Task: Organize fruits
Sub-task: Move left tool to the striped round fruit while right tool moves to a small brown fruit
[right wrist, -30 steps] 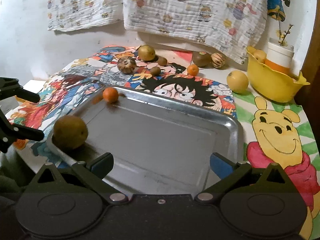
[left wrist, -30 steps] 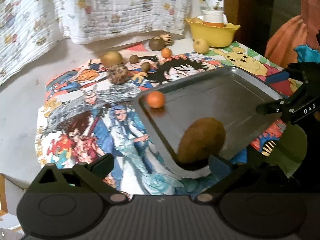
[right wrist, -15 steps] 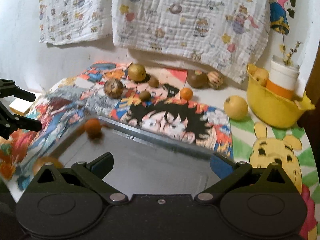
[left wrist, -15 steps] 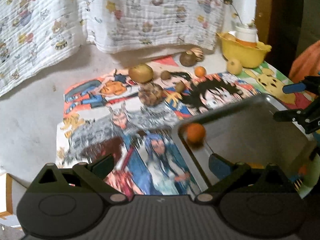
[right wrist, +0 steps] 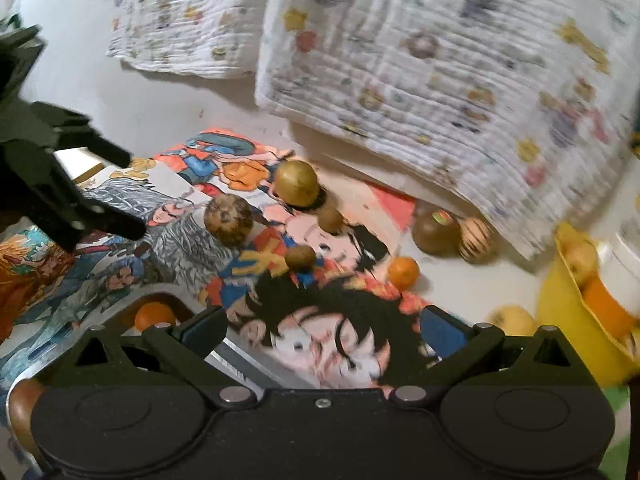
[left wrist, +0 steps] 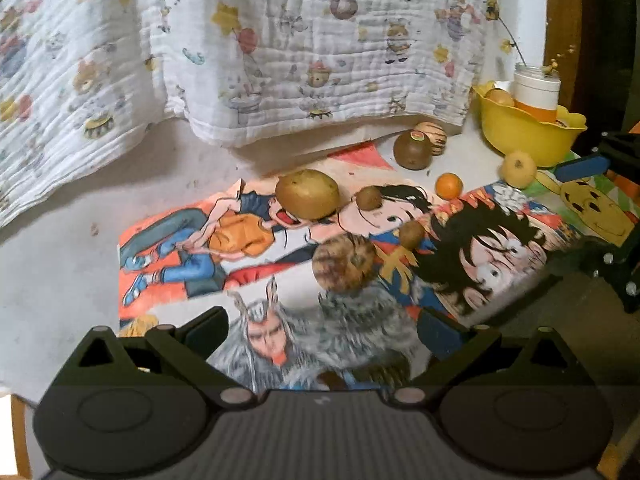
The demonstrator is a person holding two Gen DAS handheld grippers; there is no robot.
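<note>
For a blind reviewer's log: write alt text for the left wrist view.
The open left gripper hovers empty over a cartoon-printed tablecloth scattered with fruit: a large brown-green round fruit, a mottled brown ball-shaped fruit and a small orange citrus. A yellow plastic bowl sits far right, below a hanging printed white cloth.

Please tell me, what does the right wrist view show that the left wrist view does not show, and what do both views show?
Only the right wrist view shows the small orange on the metal tray. Only the left wrist view shows the white cup sharply, in the yellow bowl. Both show the speckled round fruit, the stickered brown fruit and both open grippers.
</note>
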